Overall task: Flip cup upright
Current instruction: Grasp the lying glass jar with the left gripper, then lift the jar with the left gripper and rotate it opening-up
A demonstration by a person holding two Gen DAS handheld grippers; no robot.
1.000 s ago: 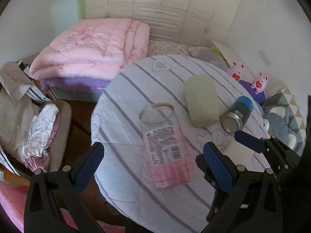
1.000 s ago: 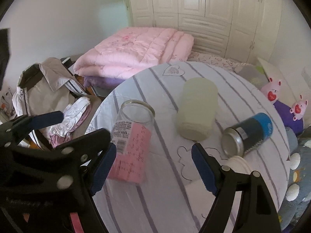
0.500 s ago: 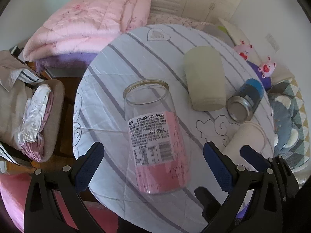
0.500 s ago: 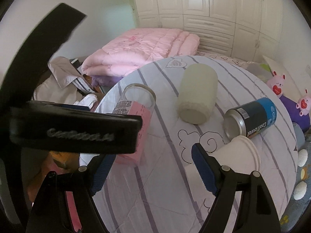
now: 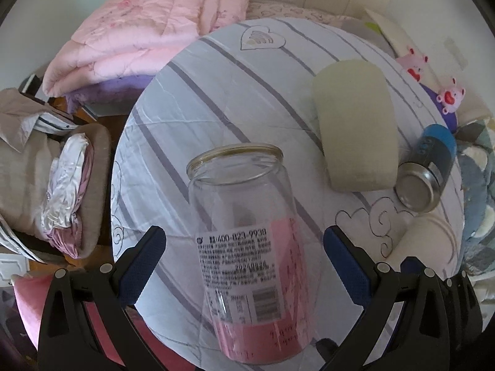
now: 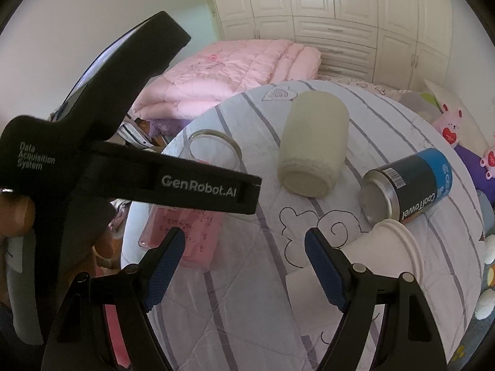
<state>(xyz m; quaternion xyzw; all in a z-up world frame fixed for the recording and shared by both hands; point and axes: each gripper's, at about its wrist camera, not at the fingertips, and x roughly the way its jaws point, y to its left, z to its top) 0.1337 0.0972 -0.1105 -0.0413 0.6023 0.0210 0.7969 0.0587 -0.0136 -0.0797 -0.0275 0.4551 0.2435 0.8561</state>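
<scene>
A clear glass jar [image 5: 247,241] with a pink and white label lies on its side on the round table, mouth pointing away. My left gripper [image 5: 244,262] is open, its fingers on either side of the jar's lower body without touching it. In the right wrist view the jar [image 6: 198,225] is partly hidden behind the left gripper's black body. My right gripper [image 6: 244,266] is open and empty above the tablecloth. A white paper cup [image 6: 386,247] lies on its side by the right finger, also in the left wrist view [image 5: 430,241].
A pale green cup [image 5: 355,130] and a blue can [image 5: 430,170] lie on their sides on the striped tablecloth [image 5: 216,77]. A pink quilt [image 5: 148,27] is behind the table, clothes on a chair [image 5: 62,170] to the left, plush toys [image 6: 451,123] to the right.
My left gripper has moved forward and down, so the jar now sits between its open fingers. The left gripper's body has come further into the right wrist view. The right gripper has dropped slightly toward the table.
</scene>
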